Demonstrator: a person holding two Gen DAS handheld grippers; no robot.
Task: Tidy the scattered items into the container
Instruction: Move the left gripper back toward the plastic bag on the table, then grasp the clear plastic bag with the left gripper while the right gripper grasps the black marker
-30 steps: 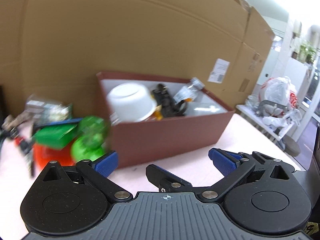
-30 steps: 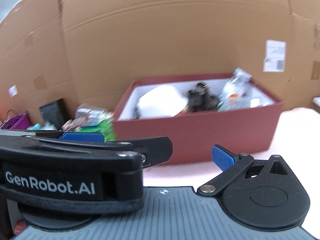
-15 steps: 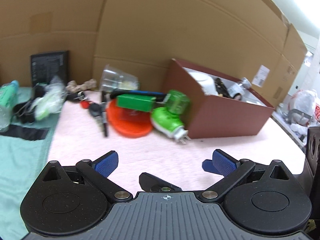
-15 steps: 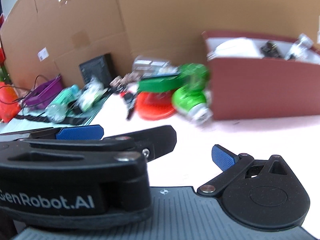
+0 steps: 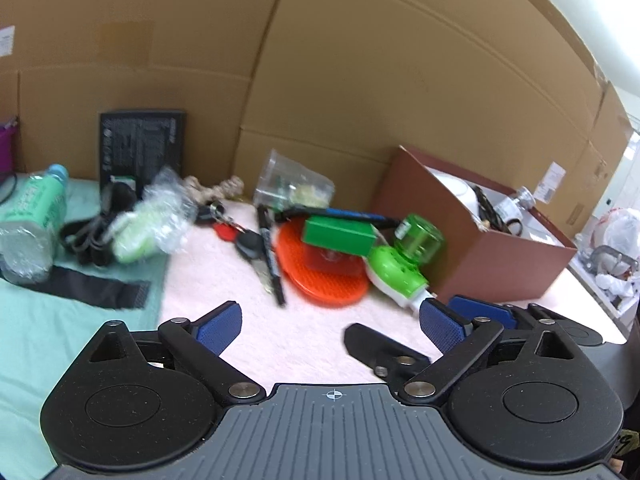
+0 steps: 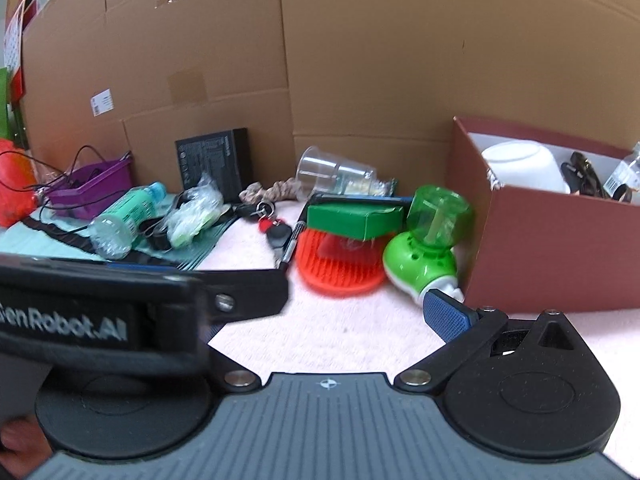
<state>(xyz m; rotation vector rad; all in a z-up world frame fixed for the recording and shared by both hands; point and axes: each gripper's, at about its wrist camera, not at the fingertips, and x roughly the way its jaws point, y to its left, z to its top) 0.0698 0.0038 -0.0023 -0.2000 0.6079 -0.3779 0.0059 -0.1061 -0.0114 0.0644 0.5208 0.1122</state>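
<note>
A dark red box (image 5: 472, 240) (image 6: 540, 240) stands on the right and holds a white bowl (image 6: 524, 170), black cords and a small bottle. Left of it lies a pile: a green plug-in device (image 5: 404, 266) (image 6: 430, 246), a green carton (image 5: 338, 236) (image 6: 354, 218) on an orange round mat (image 5: 320, 276) (image 6: 338, 268), keys (image 5: 240, 236), a pen (image 5: 270, 256) and a tipped clear cup (image 5: 292, 186) (image 6: 334, 176). My left gripper (image 5: 330, 322) is open and empty above the pink surface. My right gripper (image 6: 320, 308) is open and empty, partly hidden by the left gripper's body.
A green bottle (image 5: 30, 216) (image 6: 124, 216), a wrapped packet (image 5: 150, 218), black cables and a black box (image 5: 142, 148) lie on a teal cloth (image 5: 60, 320) at the left. A purple basket (image 6: 90, 188) stands far left. Cardboard walls stand behind.
Both grippers have swung left, away from the red box, and now face the pile of loose items. Both stay open and empty.
</note>
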